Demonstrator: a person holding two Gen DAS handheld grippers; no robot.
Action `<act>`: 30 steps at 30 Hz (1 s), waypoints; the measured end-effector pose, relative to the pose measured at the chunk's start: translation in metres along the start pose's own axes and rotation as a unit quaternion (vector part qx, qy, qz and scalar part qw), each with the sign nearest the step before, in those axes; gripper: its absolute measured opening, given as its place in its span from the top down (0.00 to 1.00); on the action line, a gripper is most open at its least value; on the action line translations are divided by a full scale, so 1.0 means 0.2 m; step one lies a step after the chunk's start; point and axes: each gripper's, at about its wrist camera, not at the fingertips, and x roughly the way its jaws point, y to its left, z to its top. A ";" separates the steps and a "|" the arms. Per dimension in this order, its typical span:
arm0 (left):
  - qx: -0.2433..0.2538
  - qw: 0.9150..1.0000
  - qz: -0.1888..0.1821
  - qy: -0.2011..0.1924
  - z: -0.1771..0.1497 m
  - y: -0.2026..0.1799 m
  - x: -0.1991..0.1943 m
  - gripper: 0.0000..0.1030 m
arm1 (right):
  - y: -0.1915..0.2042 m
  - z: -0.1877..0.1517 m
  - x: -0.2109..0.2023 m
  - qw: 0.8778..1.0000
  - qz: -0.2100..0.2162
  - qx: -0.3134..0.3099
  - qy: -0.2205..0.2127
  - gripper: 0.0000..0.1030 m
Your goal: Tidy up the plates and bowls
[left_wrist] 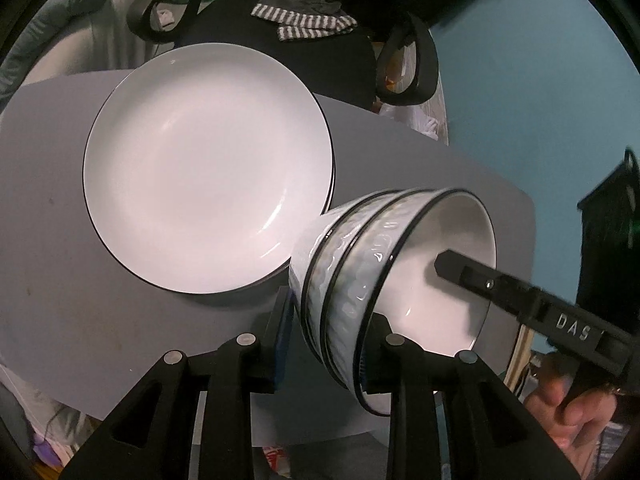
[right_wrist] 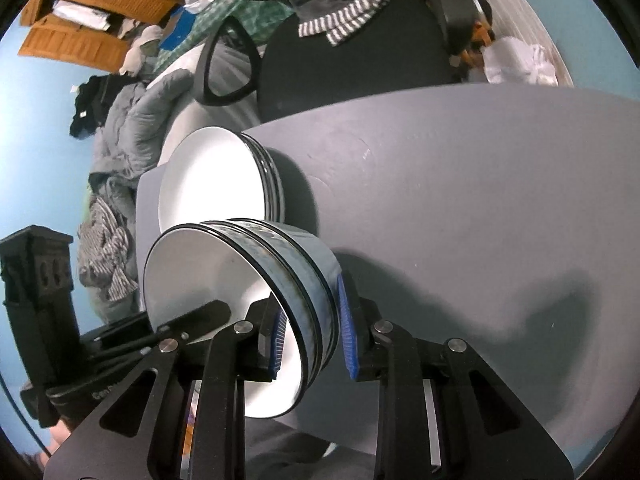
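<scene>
A stack of white plates with thin black rims point(left_wrist: 208, 168) lies on the grey table point(left_wrist: 52, 240); it also shows in the right wrist view point(right_wrist: 216, 184). Next to it stands a nested stack of white bowls with black rims and embossed pale blue sides point(left_wrist: 360, 276), also in the right wrist view point(right_wrist: 280, 284). My left gripper point(left_wrist: 324, 344) straddles the near wall of the bowl stack, one finger outside and one inside. My right gripper point(right_wrist: 314, 336) straddles the opposite wall the same way; its finger point(left_wrist: 472, 276) shows inside the top bowl. Both look closed on the bowl stack.
A black office chair point(right_wrist: 352, 60) with a striped cloth on it stands behind the table. Clothes and bedding point(right_wrist: 132, 128) are piled at the left. A dark cabinet point(right_wrist: 36, 280) stands near the left table edge. Bare grey tabletop point(right_wrist: 480, 200) stretches to the right of the bowls.
</scene>
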 end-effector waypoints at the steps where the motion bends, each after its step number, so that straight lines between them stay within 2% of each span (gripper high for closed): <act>1: -0.001 1.000 -0.001 0.001 0.01 0.00 0.00 0.75 | 0.00 -0.01 0.00 1.000 0.004 0.004 -0.001 0.76; 16: -0.012 1.000 -0.003 -0.016 0.00 0.02 -0.07 0.76 | 0.05 -0.01 -0.03 1.000 0.004 -0.011 -0.001 0.76; 30: -0.036 0.998 0.017 -0.053 0.14 0.21 -0.17 0.76 | 0.23 0.09 0.08 0.999 0.018 -0.029 0.006 0.76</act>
